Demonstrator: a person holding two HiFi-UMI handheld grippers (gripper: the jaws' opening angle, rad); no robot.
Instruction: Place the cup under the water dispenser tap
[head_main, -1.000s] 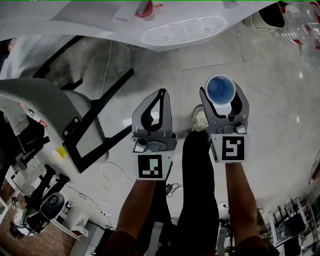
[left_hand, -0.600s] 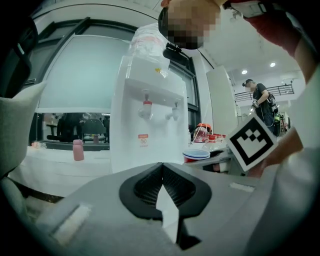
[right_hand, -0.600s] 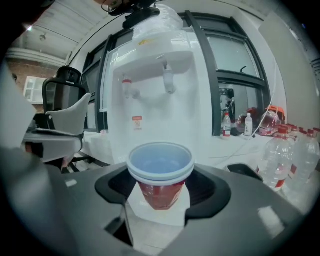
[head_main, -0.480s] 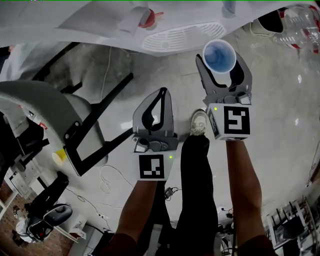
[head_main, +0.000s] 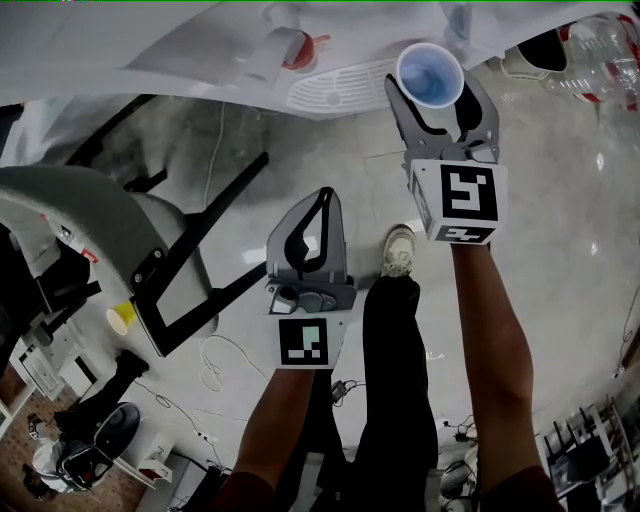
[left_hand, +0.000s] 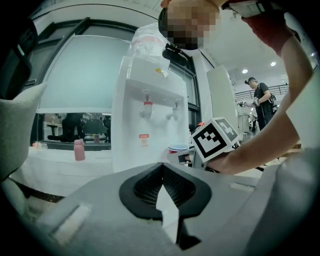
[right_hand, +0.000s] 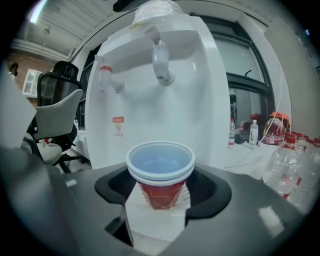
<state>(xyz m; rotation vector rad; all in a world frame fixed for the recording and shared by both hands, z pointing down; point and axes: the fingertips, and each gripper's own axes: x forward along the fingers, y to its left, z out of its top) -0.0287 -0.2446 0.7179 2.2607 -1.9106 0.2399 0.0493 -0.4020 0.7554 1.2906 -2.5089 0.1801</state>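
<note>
A red cup (head_main: 430, 73) with a pale blue inside stands upright between the jaws of my right gripper (head_main: 433, 82), which is shut on it. The white water dispenser (right_hand: 155, 95) is just ahead, and in the right gripper view the cup (right_hand: 160, 172) hangs low in front of its right tap (right_hand: 161, 61), apart from it. A red tap (right_hand: 106, 75) sits to the left. From the head view the cup is beside the white drip grille (head_main: 340, 85). My left gripper (head_main: 323, 190) is held lower and back, shut and holding nothing.
A grey office chair (head_main: 90, 220) with black legs (head_main: 200, 235) stands at the left. Clear plastic bottles (head_main: 600, 45) lie at the right of the dispenser. The person's leg and shoe (head_main: 400, 250) are between the two arms. Another person (left_hand: 260, 100) stands far off.
My right gripper has carried the cup forward, up the head view, from mid-floor to the drip grille of the dispenser. The left gripper has stayed where it was.
</note>
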